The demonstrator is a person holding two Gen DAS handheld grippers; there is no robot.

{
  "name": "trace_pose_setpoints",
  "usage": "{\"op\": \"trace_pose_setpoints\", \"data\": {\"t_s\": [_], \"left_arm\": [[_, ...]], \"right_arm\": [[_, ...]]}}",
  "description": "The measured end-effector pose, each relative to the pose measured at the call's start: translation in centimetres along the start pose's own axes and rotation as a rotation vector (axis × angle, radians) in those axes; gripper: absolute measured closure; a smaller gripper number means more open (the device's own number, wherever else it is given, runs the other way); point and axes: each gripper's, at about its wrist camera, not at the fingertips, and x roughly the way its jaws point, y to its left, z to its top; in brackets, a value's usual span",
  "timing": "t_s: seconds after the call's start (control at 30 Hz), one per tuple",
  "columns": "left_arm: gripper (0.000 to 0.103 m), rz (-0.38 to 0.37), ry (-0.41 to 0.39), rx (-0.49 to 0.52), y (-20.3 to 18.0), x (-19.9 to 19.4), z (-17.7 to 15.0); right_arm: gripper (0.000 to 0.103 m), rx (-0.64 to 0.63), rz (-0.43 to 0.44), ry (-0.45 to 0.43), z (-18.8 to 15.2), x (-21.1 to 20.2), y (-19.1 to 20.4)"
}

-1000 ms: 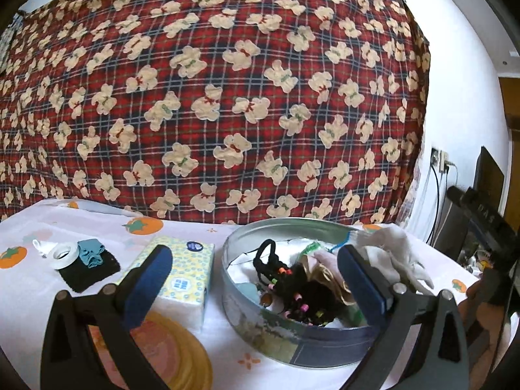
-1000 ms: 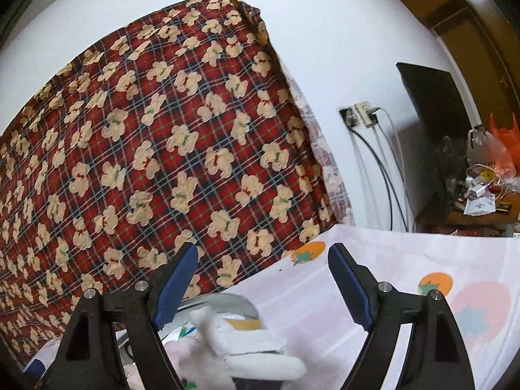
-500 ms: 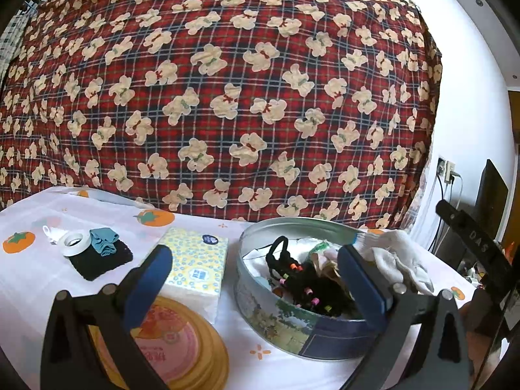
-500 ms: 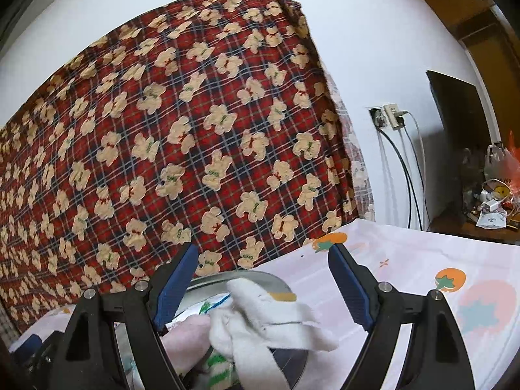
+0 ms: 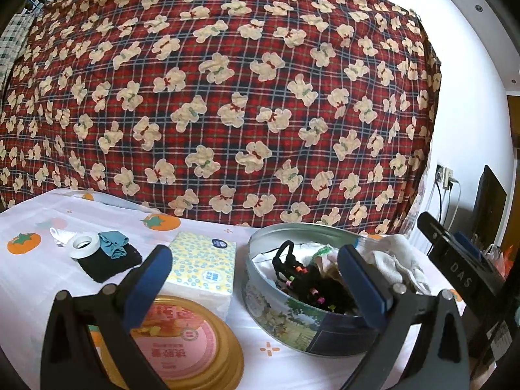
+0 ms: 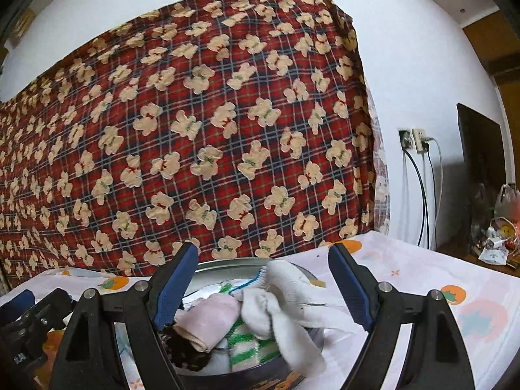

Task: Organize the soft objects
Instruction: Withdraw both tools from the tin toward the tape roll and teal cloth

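My left gripper (image 5: 256, 276) stands with its jaws wide apart, nothing between the pads, touching nothing. Past it sits the round tin (image 5: 286, 305) on the table (image 5: 39, 279), with black hair ties (image 5: 305, 282) and pale cloths piled inside. A white glove (image 5: 393, 260) hangs over the tin's far right rim. To the left of the tin is a tissue pack (image 5: 201, 266), and nearer me a gold lid (image 5: 191, 344), partly hidden behind my left finger. Further left lie a tape roll (image 5: 84, 243), a teal cloth (image 5: 112, 243) and a black cloth (image 5: 107, 261), the tape and the teal one resting on the black.

My right gripper (image 6: 263, 287) is also spread wide and grips nothing. The white glove (image 6: 279, 299) lies between its fingers in view, draped over the tin's rim (image 6: 227, 265), but the pads do not press on it. Beside it in the tin are a pink roll (image 6: 208, 321) and a green-striped sock (image 6: 243, 344); the dark mass below them is hard to make out.

The right gripper shows at the edge of the left view only as a dark bar. The tin's front wall is cut off by my fingers in both views. Behind everything hangs a plaid blanket (image 5: 227, 97).
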Motion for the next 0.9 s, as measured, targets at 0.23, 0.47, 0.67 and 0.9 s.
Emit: {"op": "trace_pose_setpoints", "data": {"t_s": [0.23,0.47,0.67,0.9], "left_arm": [[0.0,0.008,-0.023,0.018,0.6,-0.8,0.1],[0.0,0.018,-0.032,0.014,2.3,-1.5,0.3],[0.0,0.05,-0.047,0.014,4.7,-2.4,0.7],[0.0,0.11,-0.049,-0.013,9.1,-3.1,1.2]], "right_arm": [[0.019,0.023,0.026,0.017,-0.3,-0.9,1.1],[0.019,0.046,0.063,0.052,-0.9,-1.5,2.8],[0.019,0.049,0.104,0.064,-1.3,-2.1,5.1],[0.019,0.033,0.17,0.091,-2.0,-2.3,8.8]]}}
